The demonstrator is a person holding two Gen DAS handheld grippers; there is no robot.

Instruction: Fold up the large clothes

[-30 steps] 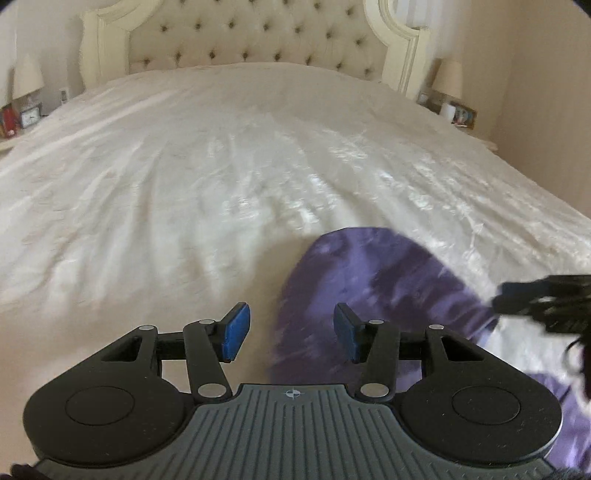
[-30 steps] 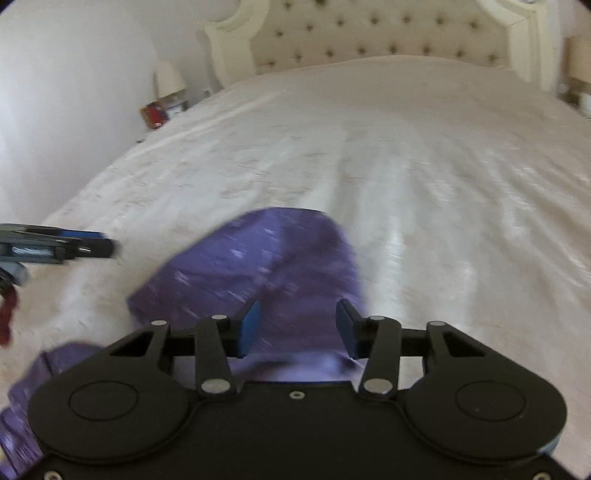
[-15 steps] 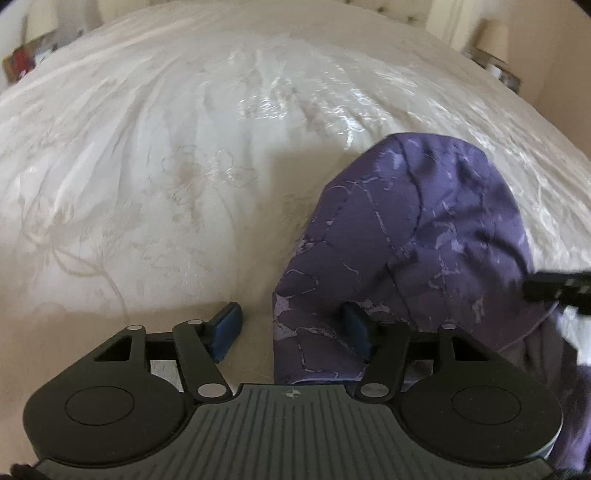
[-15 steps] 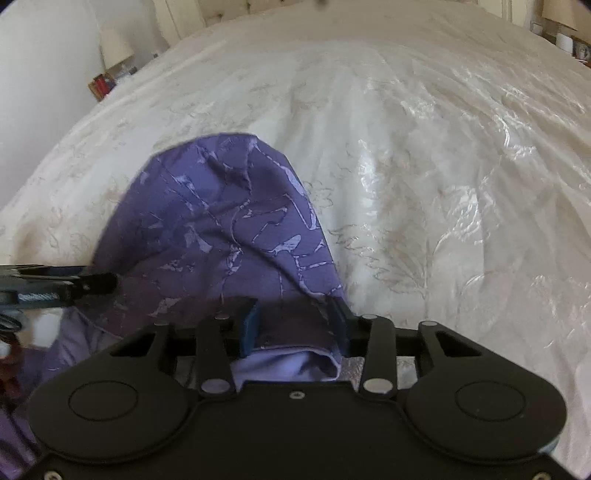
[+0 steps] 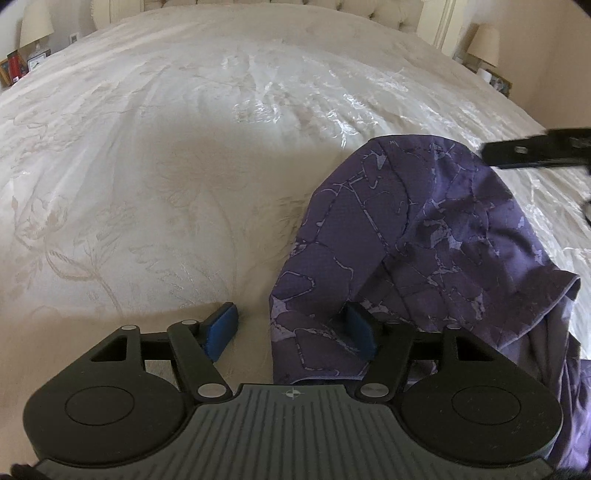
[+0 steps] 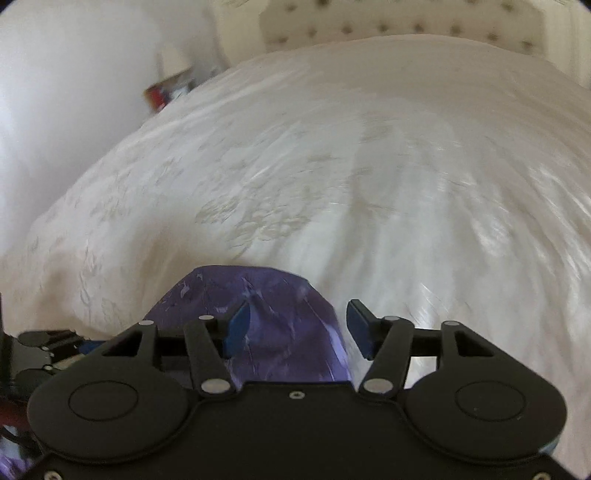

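Over on the far left a bedside lamp [image 5: 35,24] was seen beside the cream bedspread [image 5: 184,155], whose leafy embossed pattern was spread wide across the bed. Down low, the left claw [image 5: 291,330] was held released, its fingers parted: the left blue pad [image 5: 221,328] was set on bare bedspread, while the right pad was tucked into a fold of the purple garment [image 5: 424,240]. That garment, marbled with pale lilac veins, was laid bunched on the near part of the bed, right of centre, its left edge caught between the parted fingers. Further right, the black tip of the right claw [image 5: 532,151] was glimpsed above the garment's far corner, and a second lamp [image 5: 485,44] was noted by the tufted headboard [image 5: 388,11]. In the right wrist view, much blurred, the right claw [image 6: 297,328] was likewise shown released, its fingers spread, with the purple garment [image 6: 273,317] humped between and beneath them, nothing pinched. The headboard [image 6: 406,22] was made out beyond.
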